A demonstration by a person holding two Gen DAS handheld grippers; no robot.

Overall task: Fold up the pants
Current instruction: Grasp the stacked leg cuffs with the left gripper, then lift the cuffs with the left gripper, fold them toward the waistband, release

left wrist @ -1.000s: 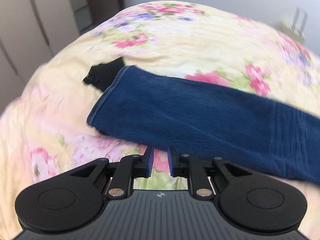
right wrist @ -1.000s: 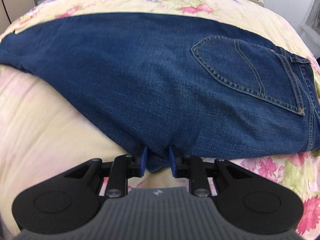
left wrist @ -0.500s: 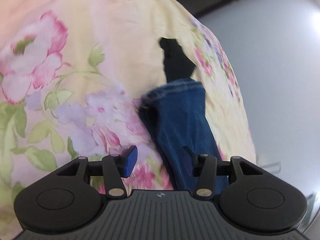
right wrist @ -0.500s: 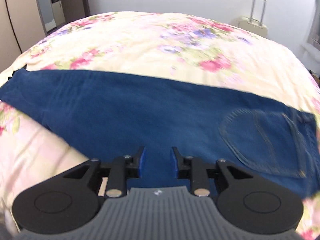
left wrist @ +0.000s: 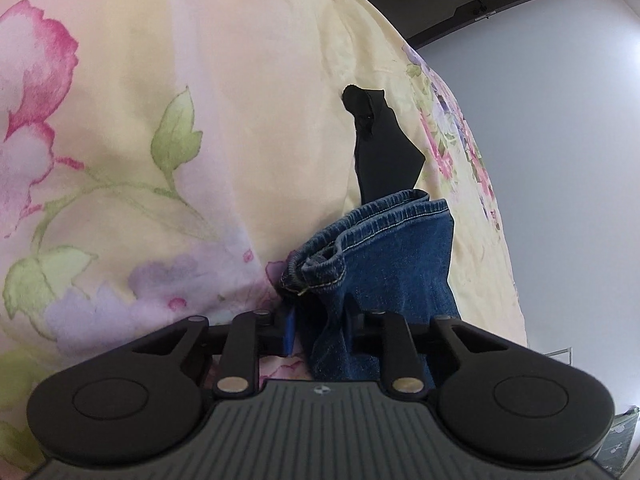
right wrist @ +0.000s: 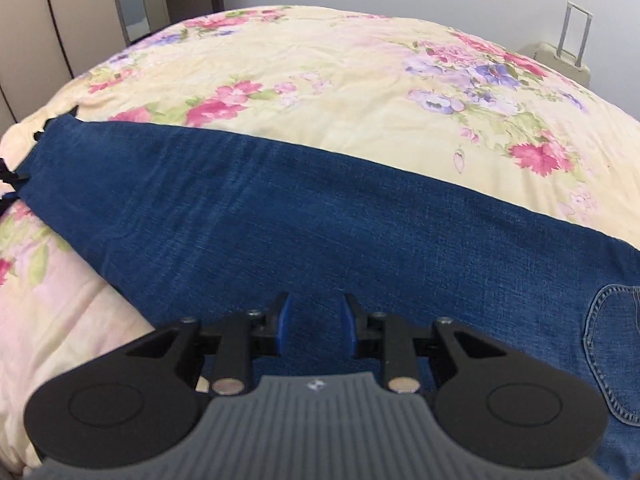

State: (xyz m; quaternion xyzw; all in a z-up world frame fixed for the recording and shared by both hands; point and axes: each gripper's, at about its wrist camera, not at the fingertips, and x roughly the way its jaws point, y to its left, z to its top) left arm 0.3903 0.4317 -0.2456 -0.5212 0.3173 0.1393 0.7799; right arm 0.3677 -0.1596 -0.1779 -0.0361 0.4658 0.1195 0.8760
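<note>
Blue jeans (right wrist: 320, 240) lie flat across a floral bedspread (right wrist: 320, 80), legs running left, a back pocket (right wrist: 612, 340) at the right. In the left wrist view the hem end of the legs (left wrist: 380, 260) sits between the fingers of my left gripper (left wrist: 320, 328), which stands closed around the bunched denim. My right gripper (right wrist: 314, 324) is open and empty, hovering over the thigh part of the jeans.
A black cloth (left wrist: 380, 144) lies on the bedspread (left wrist: 180, 120) just past the hem. A pale suitcase (right wrist: 560, 60) stands beyond the bed at the right. Wardrobe doors (right wrist: 48, 20) stand at the left.
My left gripper opened, swung to the hem end of the legs and closed in on the denim. My right gripper let go of the crotch edge, opened and lifted back over the jeans.
</note>
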